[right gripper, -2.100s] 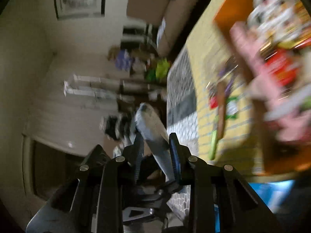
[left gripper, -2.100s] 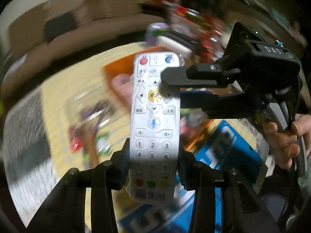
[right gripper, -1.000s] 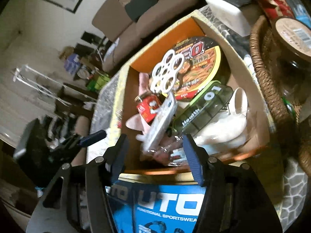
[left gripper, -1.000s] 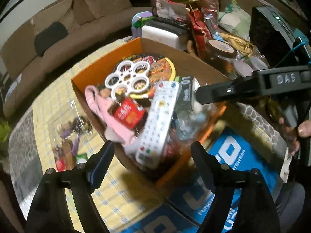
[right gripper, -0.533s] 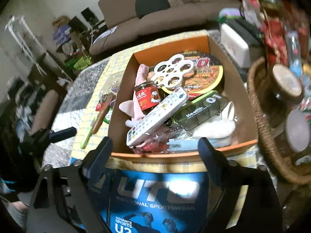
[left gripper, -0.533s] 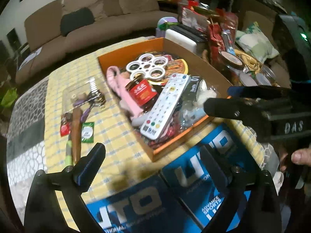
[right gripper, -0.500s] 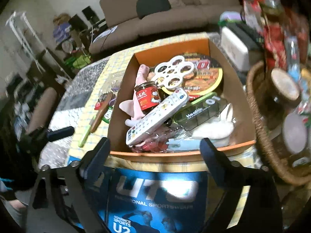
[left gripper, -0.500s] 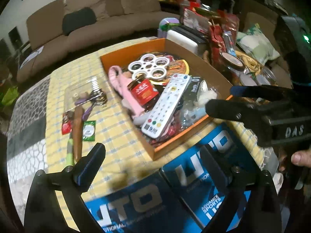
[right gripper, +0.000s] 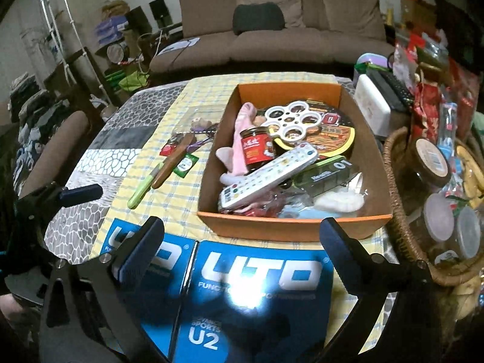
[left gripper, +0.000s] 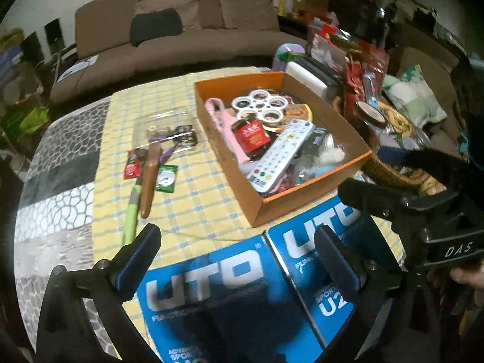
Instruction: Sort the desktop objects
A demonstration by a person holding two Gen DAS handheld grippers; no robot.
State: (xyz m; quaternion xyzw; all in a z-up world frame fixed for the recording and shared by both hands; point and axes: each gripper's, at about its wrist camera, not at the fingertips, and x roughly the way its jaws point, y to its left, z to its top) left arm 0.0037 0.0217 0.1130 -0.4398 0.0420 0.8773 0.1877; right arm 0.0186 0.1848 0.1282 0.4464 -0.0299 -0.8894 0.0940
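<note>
The white remote (left gripper: pixel 279 154) (right gripper: pixel 266 175) lies slanted in the orange cardboard box (left gripper: pixel 302 199) (right gripper: pixel 290 227), on top of a red-labelled jar (right gripper: pixel 255 148), a pink cloth (right gripper: pixel 242 133) and a green case (right gripper: pixel 326 175). My left gripper (left gripper: pixel 236 234) hovers over the blue UTO boxes (left gripper: pixel 211 287) in front of the orange box. Its jaws are opening, with nothing between them. My right gripper (right gripper: pixel 240 227) hangs over the same blue boxes (right gripper: pixel 257 272), jaws opening and empty. Each gripper shows in the other's view.
Left of the box, on the yellow checked cloth, lie a wooden-handled knife (left gripper: pixel 149 178), a green-handled tool (left gripper: pixel 131 211), two sachets and a clear bag (left gripper: pixel 169 127). A wicker basket (right gripper: pixel 402 242) of jars crowds the right. A sofa (right gripper: pixel 272 30) stands behind.
Both grippers held the remote two seconds ago; it now lies in the box. Both grippers have opened wide and drawn back from the box, rolling level.
</note>
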